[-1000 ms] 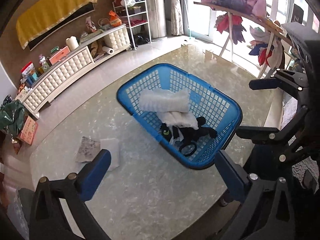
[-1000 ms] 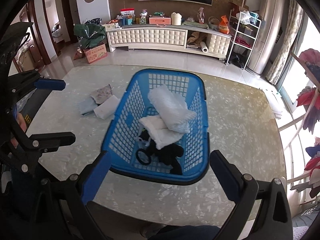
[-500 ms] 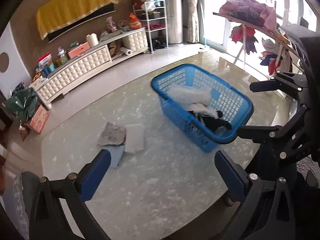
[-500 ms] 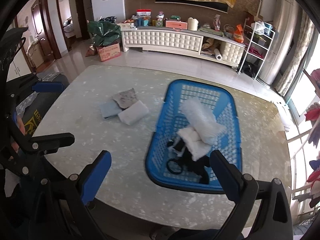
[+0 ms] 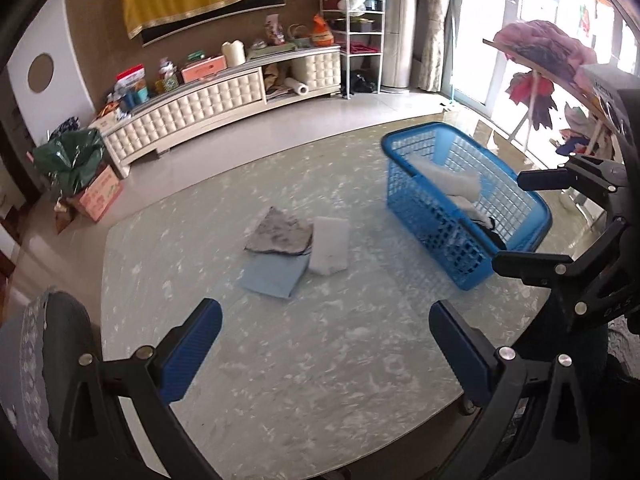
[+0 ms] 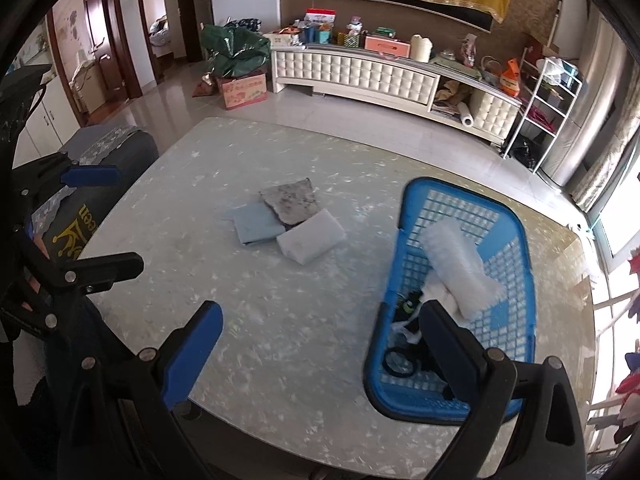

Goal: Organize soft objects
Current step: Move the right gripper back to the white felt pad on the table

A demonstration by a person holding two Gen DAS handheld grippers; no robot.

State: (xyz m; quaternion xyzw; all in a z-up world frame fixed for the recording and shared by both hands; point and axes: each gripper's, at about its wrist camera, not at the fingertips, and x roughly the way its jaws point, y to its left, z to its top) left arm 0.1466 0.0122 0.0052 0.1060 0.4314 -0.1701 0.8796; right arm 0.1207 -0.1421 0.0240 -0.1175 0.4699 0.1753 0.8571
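A blue plastic basket [image 5: 416, 196] [image 6: 516, 240] stands on the marble table and holds a white fluffy towel [image 6: 456, 276], a cream cloth and black items. Three folded cloths lie together mid-table: a grey mottled one [image 5: 280, 234] [image 6: 290, 200], a light blue one [image 5: 274, 274] [image 6: 254, 226] and a white one [image 5: 330, 244] [image 6: 310, 242]. My left gripper [image 5: 326, 348] is open and empty, above the table's near side. My right gripper [image 6: 320, 344] is open and empty, its right finger over the basket's near end.
The table's [image 5: 320, 380] front edge lies just under both grippers. A dark chair back [image 6: 100, 152] stands at the table's left. A drying rack with clothes [image 5: 540, 64] stands right of the basket. A long cream cabinet [image 6: 360, 76] lines the far wall.
Both grippers have swung left, away from the basket toward the three folded cloths. The basket now sits at the right of both views. Both stay open.
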